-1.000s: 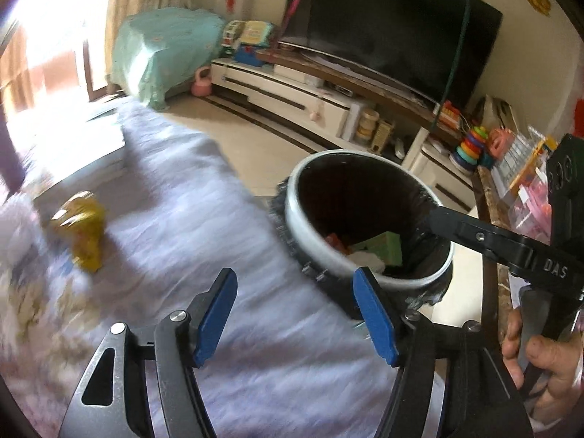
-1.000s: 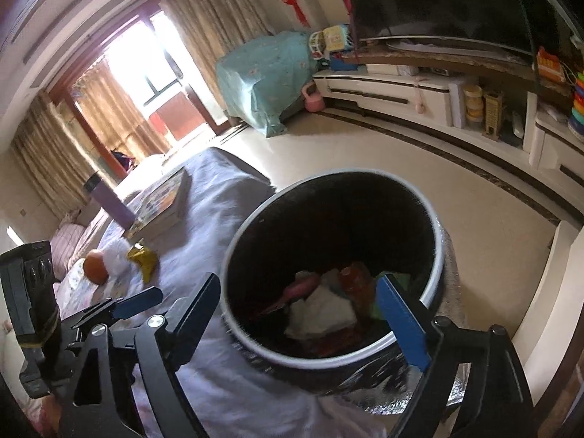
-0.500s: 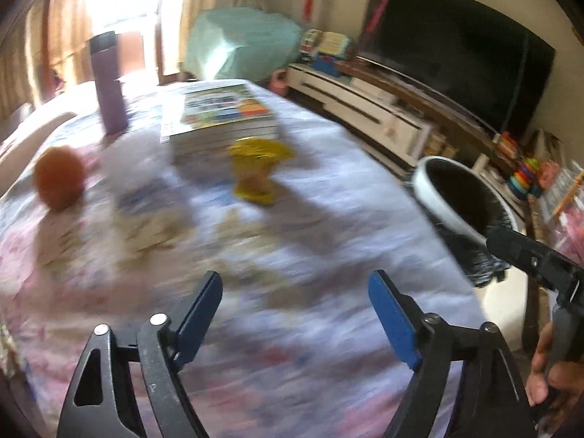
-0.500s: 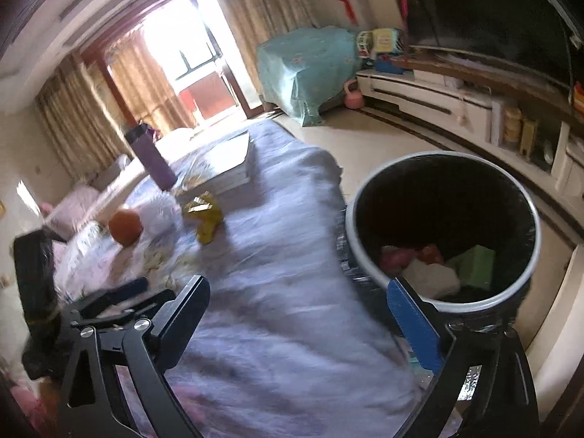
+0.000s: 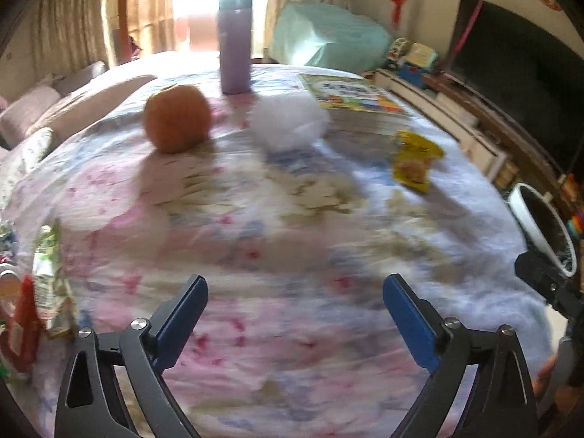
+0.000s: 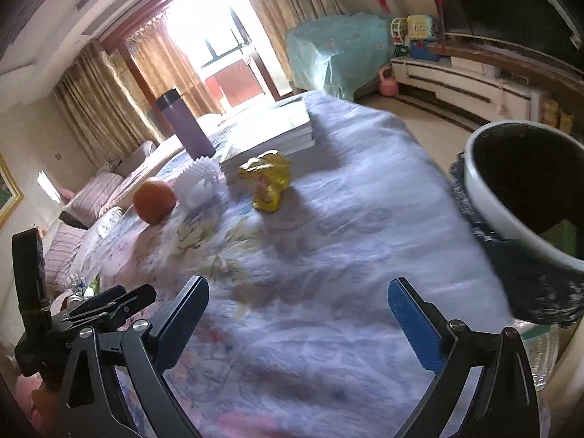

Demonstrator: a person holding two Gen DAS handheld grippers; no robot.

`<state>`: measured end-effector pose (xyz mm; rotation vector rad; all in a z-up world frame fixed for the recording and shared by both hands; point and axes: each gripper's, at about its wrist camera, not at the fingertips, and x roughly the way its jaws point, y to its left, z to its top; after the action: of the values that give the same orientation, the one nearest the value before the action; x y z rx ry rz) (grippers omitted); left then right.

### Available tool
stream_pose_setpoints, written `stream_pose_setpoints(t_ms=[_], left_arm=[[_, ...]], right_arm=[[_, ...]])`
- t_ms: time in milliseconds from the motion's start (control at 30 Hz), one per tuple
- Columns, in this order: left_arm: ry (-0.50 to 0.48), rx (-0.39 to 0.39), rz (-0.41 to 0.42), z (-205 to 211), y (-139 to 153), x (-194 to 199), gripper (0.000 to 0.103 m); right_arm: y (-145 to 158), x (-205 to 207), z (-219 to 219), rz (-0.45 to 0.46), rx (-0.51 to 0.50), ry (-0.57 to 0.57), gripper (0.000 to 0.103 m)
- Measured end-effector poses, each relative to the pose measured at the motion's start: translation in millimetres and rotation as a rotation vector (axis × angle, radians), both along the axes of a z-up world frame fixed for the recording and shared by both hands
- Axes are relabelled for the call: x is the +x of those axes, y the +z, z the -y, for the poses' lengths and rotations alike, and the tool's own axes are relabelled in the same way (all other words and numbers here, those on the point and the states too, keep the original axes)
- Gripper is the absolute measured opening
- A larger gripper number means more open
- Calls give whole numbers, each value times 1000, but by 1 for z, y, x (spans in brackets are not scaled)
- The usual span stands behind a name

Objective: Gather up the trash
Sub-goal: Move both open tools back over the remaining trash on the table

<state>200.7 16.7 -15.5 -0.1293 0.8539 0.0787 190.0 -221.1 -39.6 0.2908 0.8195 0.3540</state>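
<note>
Both your grippers have swung away from the trash bin (image 6: 525,197) since a second ago, and now face the cloth-covered table (image 5: 292,255). Your left gripper (image 5: 294,314) has just been opening, and your right gripper (image 6: 297,315) too; both stand wide apart, nothing between them. The yellow wrapper (image 5: 414,162) lies beside the books (image 5: 359,104) (near a white tissue (image 5: 290,124) and an orange (image 5: 177,118)). A purple bottle (image 5: 235,43) stands before the bright window.
</note>
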Motion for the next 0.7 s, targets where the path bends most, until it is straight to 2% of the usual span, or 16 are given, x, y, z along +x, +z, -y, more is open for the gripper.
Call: stream_pose_setpoints(t_ms=[233,367,700], left_arm=[[16,-33,-6,-9,-10,13,98],[-2,-75,-8,-17,-15,31,98],[-6,-107,27,-42,-15,90,98]], right_arm=[[2,10,-26,52,-79,22,99],[-2,29,-41,8,-121,25,99],[-7,68,-56,2,-96,24,99]])
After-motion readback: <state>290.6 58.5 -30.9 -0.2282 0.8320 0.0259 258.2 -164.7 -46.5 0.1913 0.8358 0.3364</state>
